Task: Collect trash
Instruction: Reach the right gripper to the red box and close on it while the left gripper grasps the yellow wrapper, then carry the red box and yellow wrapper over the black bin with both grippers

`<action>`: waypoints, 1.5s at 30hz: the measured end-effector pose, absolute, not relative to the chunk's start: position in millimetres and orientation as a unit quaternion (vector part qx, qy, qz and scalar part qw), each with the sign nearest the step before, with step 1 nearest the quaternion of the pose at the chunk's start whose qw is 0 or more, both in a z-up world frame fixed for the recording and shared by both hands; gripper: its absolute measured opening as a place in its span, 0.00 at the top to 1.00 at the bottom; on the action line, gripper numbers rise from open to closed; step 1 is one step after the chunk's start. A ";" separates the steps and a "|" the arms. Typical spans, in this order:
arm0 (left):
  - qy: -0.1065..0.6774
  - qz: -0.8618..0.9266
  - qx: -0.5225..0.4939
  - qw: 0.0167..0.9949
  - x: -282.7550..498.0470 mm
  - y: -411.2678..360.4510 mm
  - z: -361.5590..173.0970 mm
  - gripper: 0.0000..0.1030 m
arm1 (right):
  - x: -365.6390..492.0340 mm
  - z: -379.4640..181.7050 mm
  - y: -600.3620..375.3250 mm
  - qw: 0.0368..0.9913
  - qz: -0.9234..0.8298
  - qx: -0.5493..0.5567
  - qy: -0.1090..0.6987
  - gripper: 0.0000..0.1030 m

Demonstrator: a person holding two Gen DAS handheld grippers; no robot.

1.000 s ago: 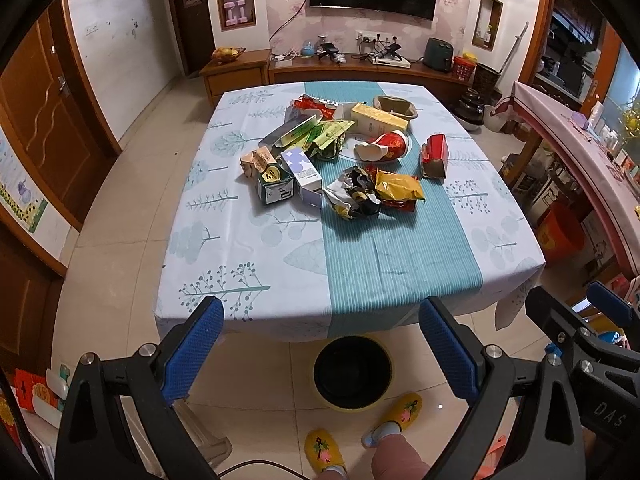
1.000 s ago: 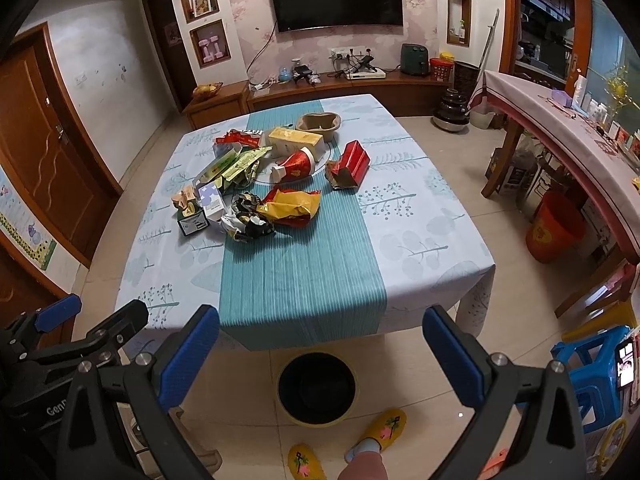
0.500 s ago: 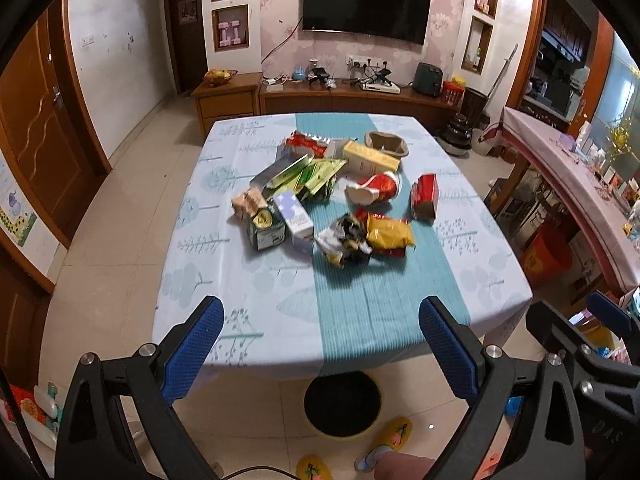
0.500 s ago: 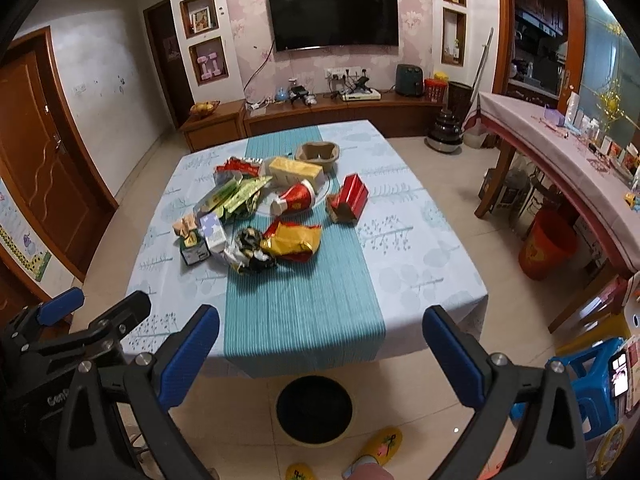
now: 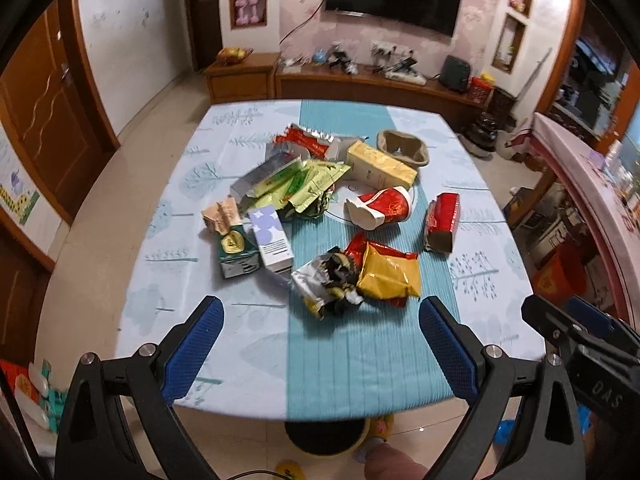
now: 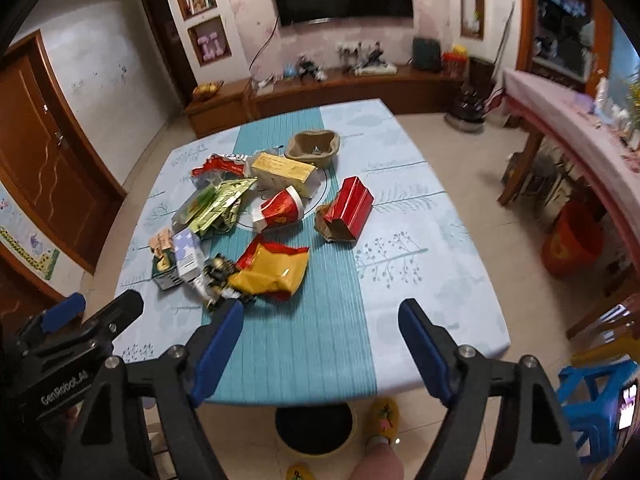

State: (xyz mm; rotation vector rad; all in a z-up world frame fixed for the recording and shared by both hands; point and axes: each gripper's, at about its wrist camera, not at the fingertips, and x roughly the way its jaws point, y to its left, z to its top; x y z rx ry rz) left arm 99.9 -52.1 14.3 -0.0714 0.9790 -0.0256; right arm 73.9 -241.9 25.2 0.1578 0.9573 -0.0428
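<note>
Trash (image 5: 320, 220) lies heaped mid-table (image 5: 472, 308), and you've carried both tongs forward over the near edge, so the pile sits closer than a second ago. Your left gripper (image 5: 320, 344) and right gripper (image 6: 320, 344) gape wide, empty. Nearest you, the yellow snack bag (image 6: 272, 272) lies flat, its long axis slanting away rightward.

Crumpled wrappers, a yellow snack bag (image 5: 389, 276), a tipped red paper cup (image 5: 380, 209), and small cartons lie heaped mid-table, beside a black bin (image 6: 314, 426) below.
</note>
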 end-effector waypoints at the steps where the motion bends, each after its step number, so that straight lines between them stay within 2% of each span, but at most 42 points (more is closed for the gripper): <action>1: 0.477 -0.008 -0.038 0.878 106.9 -56.8 9.8 0.06 | 83.3 20.7 -248.2 0.881 -0.014 0.077 0.467 0.22; 7: 0.529 0.030 -0.067 0.845 149.2 -85.1 -23.6 0.06 | 151.4 -15.6 -285.6 0.846 0.037 0.082 0.526 0.31; 16: 0.614 0.071 -0.201 0.760 185.1 -97.0 -75.4 0.10 | 246.6 -71.4 -316.7 0.796 0.081 0.114 0.589 0.32; 27: 0.643 0.122 -0.299 0.694 199.2 -107.6 -117.5 0.12 | 296.9 -123.9 -305.9 0.756 0.080 0.105 0.641 0.33; 29: 0.643 0.126 -0.315 0.687 203.5 -107.0 -124.0 0.26 | 298.3 -131.8 -302.7 0.752 0.083 0.099 0.647 0.43; 33: 0.651 0.123 -0.328 0.673 213.8 -109.0 -135.0 0.42 | 295.4 -133.9 -300.7 0.754 0.095 0.093 0.644 0.55; 34: 0.652 0.122 -0.329 0.672 215.0 -110.9 -137.5 0.52 | 292.7 -132.3 -303.3 0.757 0.096 0.092 0.639 0.61; 35: 0.654 0.118 -0.329 0.670 215.8 -113.1 -140.0 0.67 | 291.1 -132.6 -305.3 0.757 0.098 0.092 0.639 0.64; 36: 0.659 0.111 -0.329 0.667 216.2 -115.6 -142.5 0.74 | 290.2 -134.5 -309.3 0.758 0.101 0.094 0.638 0.68; 40: 0.663 0.101 -0.305 0.676 216.0 -123.8 -139.5 0.80 | 283.6 -135.8 -325.0 0.749 0.109 0.119 0.642 0.81; 45: 0.662 0.076 -0.272 0.694 217.4 -128.1 -127.0 0.88 | 267.1 -131.0 -336.2 0.744 0.124 0.142 0.641 0.85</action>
